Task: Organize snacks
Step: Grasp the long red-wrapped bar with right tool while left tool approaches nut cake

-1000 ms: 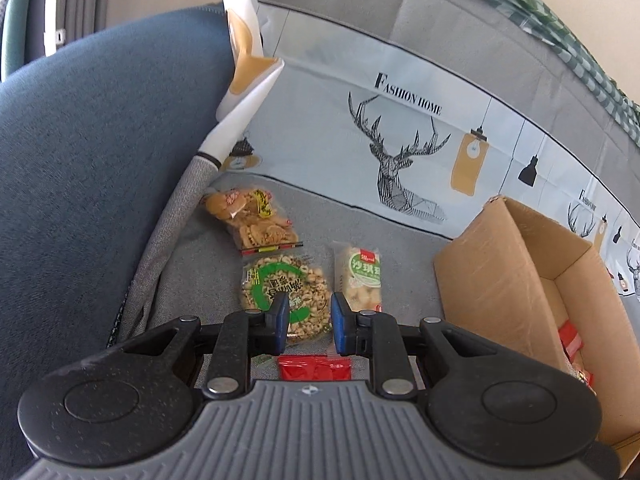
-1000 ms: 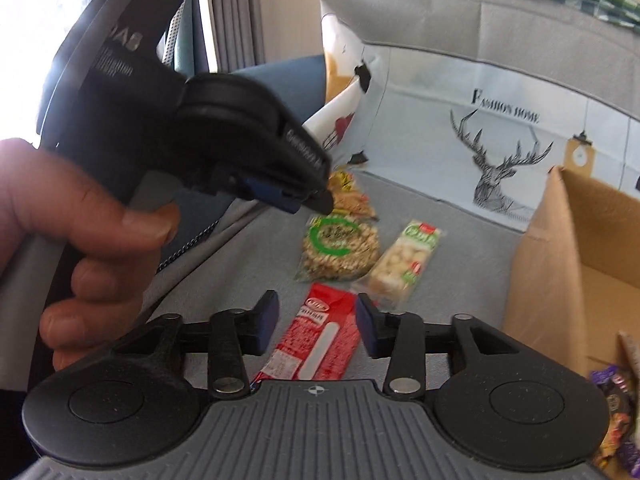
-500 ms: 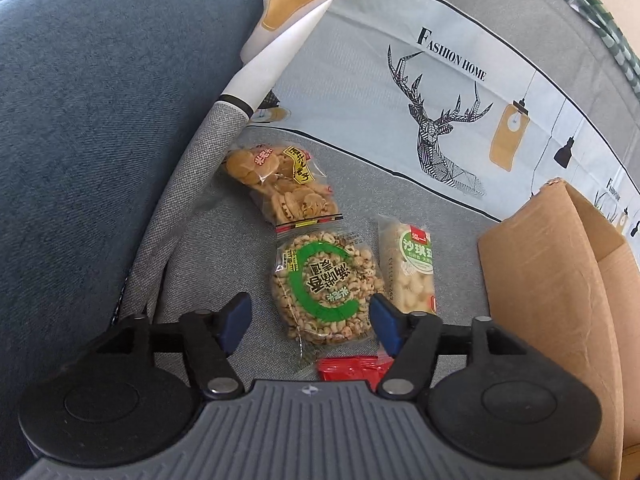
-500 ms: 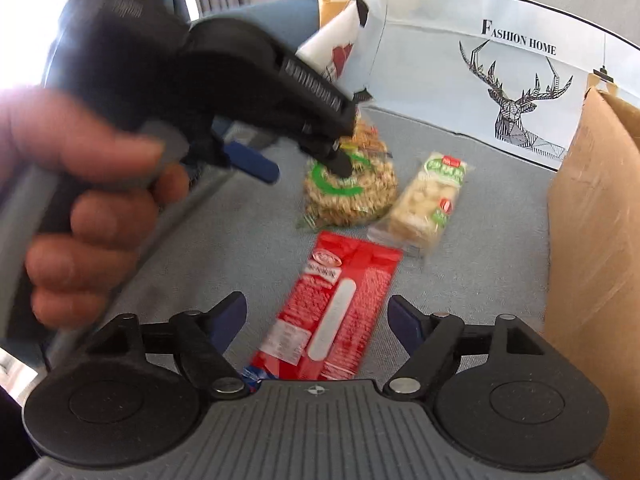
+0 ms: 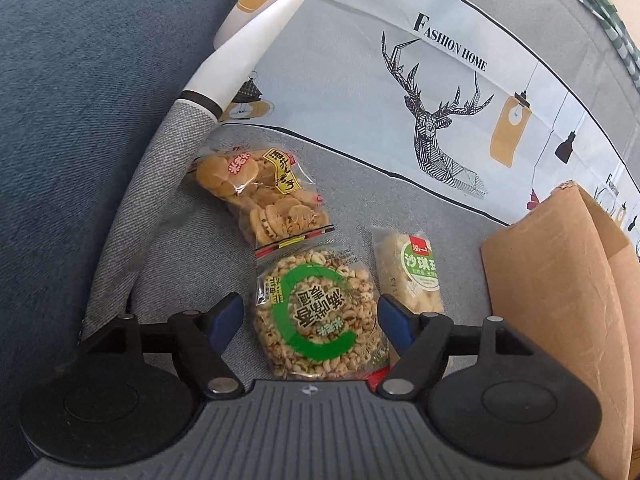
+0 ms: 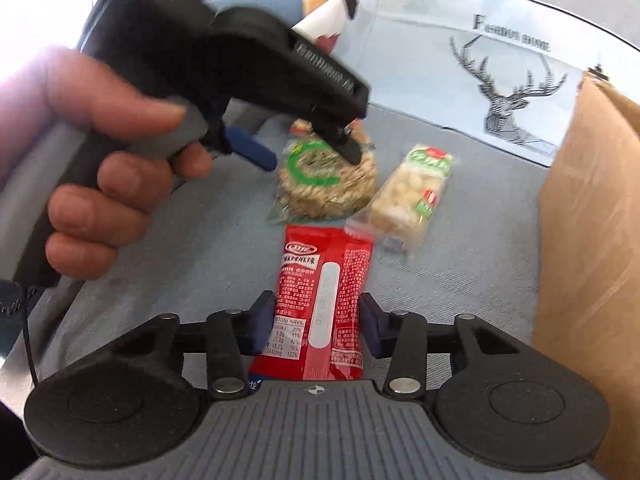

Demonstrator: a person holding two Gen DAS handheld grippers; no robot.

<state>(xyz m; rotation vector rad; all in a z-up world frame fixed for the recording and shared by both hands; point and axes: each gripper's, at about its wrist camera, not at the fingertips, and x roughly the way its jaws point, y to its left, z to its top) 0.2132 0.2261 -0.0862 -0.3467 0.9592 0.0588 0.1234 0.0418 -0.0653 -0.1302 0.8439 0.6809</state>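
Several snack packs lie on a grey sofa seat. My left gripper (image 5: 310, 314) is open, its fingers either side of a round puffed-grain pack with a green ring (image 5: 320, 316); this pack also shows in the right wrist view (image 6: 326, 178). Behind it lies a clear bag of golden crackers (image 5: 262, 196). To its right lies a pale sachima bar (image 5: 410, 270), also in the right wrist view (image 6: 414, 192). My right gripper (image 6: 318, 320) is open around a red packet (image 6: 322, 300), fingers close to its edges.
An open cardboard box (image 5: 560, 300) stands on the right of the seat, also in the right wrist view (image 6: 592, 240). A blue armrest (image 5: 80, 120) rises on the left. A deer-print cover (image 5: 400, 100) drapes the sofa back. The person's hand (image 6: 92, 168) holds the left gripper.
My left gripper opened and moved down over the green-ring pack. My right gripper opened wide, came down over the red packet, then narrowed towards its edges.
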